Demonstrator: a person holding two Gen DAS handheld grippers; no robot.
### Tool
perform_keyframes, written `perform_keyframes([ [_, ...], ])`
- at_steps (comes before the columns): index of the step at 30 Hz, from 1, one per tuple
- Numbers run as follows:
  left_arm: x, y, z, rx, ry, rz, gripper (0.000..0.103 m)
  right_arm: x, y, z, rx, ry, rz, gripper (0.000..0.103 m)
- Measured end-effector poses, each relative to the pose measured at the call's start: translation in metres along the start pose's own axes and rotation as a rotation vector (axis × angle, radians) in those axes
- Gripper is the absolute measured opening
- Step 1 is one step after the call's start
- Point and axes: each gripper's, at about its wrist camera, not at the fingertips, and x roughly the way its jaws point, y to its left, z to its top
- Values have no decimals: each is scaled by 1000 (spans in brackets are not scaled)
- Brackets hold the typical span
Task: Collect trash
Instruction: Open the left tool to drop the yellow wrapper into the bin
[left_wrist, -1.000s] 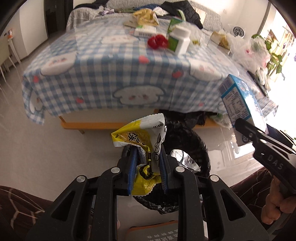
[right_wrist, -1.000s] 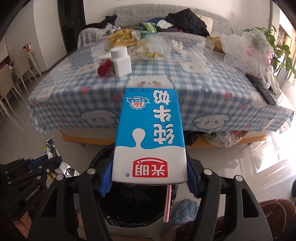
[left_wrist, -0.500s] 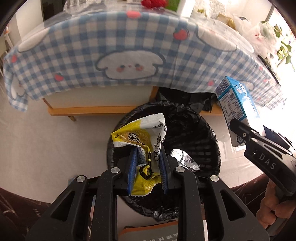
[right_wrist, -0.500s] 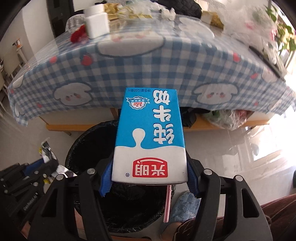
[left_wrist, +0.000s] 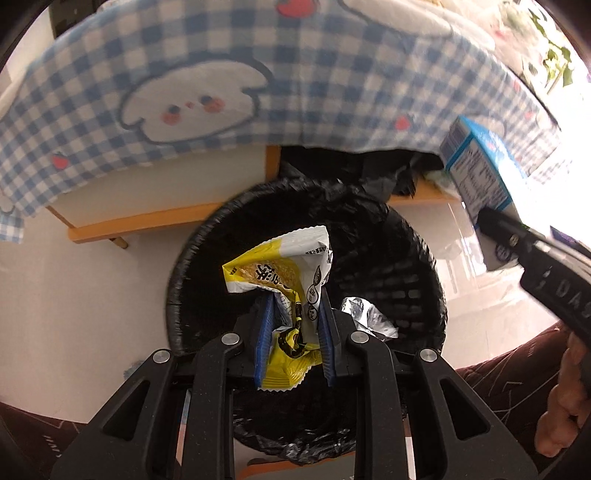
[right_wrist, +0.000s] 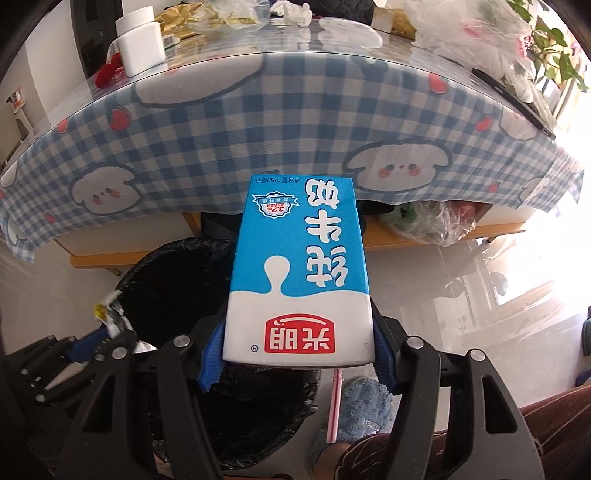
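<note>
The left gripper (left_wrist: 294, 334) is clamped on a yellow snack wrapper (left_wrist: 284, 280), held over the black-lined trash bin (left_wrist: 402, 266). Beside it, the right gripper (right_wrist: 297, 354) pinches a blue milk carton (right_wrist: 301, 273), pink straw (right_wrist: 334, 406) dangling. The checked tablecloth (right_wrist: 229, 136) overhangs behind, a white bottle (right_wrist: 140, 37) on top.

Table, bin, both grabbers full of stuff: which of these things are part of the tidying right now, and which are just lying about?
In use:
left gripper, clamped on the yellow snack wrapper
right gripper, clamped on the milk carton
black bin, below both

Lying about:
white bottle on the checked tablecloth
plastic bags
pink straw hanging from the carton
</note>
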Motion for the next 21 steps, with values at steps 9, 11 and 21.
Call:
perform_keyframes([
  [9, 26, -20, 4, 46, 21, -16, 23, 3, -20, 2, 44, -17, -26, 61],
  [11, 27, -22, 4, 57, 17, -5, 25, 5, -18, 2, 46, -12, -25, 61],
  [21, 1, 0, 0, 14, -24, 52, 58, 21, -8, -2, 38, 13, -7, 61],
])
